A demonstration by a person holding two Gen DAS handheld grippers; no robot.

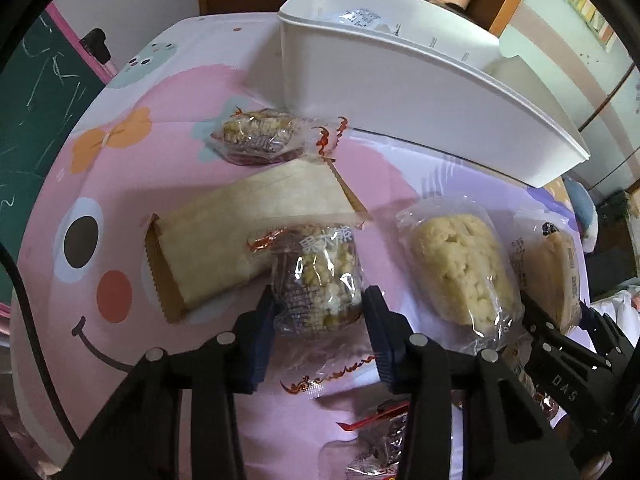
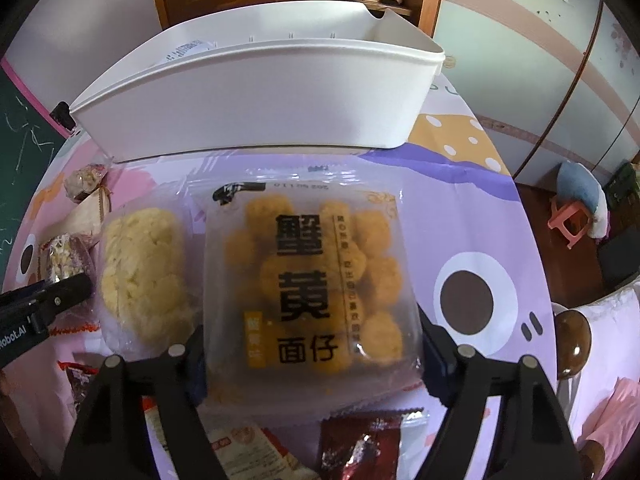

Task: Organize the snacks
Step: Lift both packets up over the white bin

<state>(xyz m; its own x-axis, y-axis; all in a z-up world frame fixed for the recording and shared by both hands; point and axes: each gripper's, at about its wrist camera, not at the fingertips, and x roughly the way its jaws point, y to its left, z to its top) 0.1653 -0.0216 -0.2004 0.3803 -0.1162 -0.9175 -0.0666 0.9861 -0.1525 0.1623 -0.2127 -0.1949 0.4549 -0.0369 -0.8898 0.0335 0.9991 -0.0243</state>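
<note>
Left wrist view, nearest: the left gripper (image 1: 318, 304) has its jaws closed part-way, one on each side of a clear-wrapped nut bar (image 1: 318, 280), and both pads touch the wrapper. This bar lies on the pink cloth (image 1: 120, 168), its far end overlapping a tan packet (image 1: 248, 232). Just right of it lies a pale cake (image 1: 460, 268) in clear film, and beyond that, at the right edge, a yellow pack (image 1: 554, 276) sits by the other tool.

Right wrist view, nearest: the right gripper (image 2: 312, 356) stands with its jaws wide apart, set around the near end of the yellow pack (image 2: 312, 276), which bears large black characters. Both pads meet the pack's side edges; whether they press it cannot be told. A dark red packet (image 2: 360, 440) lies under the pack's near edge. The pale cake (image 2: 144, 276) lies just left of the pack.

Middle distance: a second nut bar (image 1: 260, 138) lies beyond the tan packet, near the bin's corner.

Farthest: a white bin (image 1: 400, 92) stands on the cloth behind all the snacks, with one white wrapped item (image 1: 360, 16) inside at its left end.
</note>
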